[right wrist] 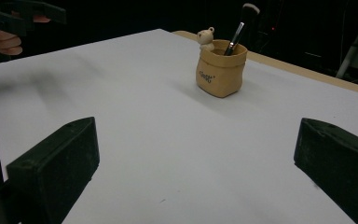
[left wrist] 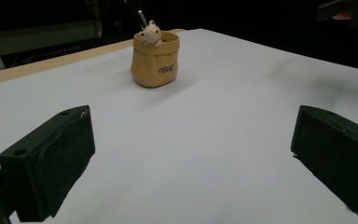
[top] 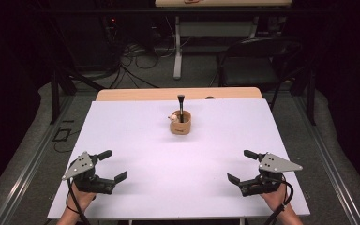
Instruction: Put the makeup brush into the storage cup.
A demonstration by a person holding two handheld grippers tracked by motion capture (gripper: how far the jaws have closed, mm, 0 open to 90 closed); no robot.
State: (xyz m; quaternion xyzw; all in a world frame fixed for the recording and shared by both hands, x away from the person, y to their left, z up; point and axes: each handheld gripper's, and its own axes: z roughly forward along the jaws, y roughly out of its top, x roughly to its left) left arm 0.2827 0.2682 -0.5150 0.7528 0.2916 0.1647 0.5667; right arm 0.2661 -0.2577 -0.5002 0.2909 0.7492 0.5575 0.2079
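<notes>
Both claws are held wide open and empty near the front edge of the table (top: 136, 140): the left claw (top: 113, 165) at the front left, the right claw (top: 240, 165) at the front right, each well apart from the other. Nothing is gripped or touched by either.

Well ahead of them, toward the far middle of the white surface, a small tan sack-shaped pot (top: 180, 124) is seen standing upright. A dark-handled brush (top: 181, 107) is propped in it, leaning slightly, and a small bear figure (top: 173, 118) is perched at its rim. In the right gripper view the brush (right wrist: 237, 29) is seen tilted toward the pot's far side, with the bear (right wrist: 206, 39) at the near left of the rim.

Several risks may be judged from this layout. The pot looks light and stands free, so it could be tipped or pushed across the smooth sheet if the brush is pulled sideways rather than lifted straight up. If only one claw is used, nothing would steady the pot, and it might be dragged up with the brush. The handle is thin and slanted, so a grip closed off-centre could let it slip or swing. The bear sits close beside the handle and could be knocked by a jaw brought in from that side.
</notes>
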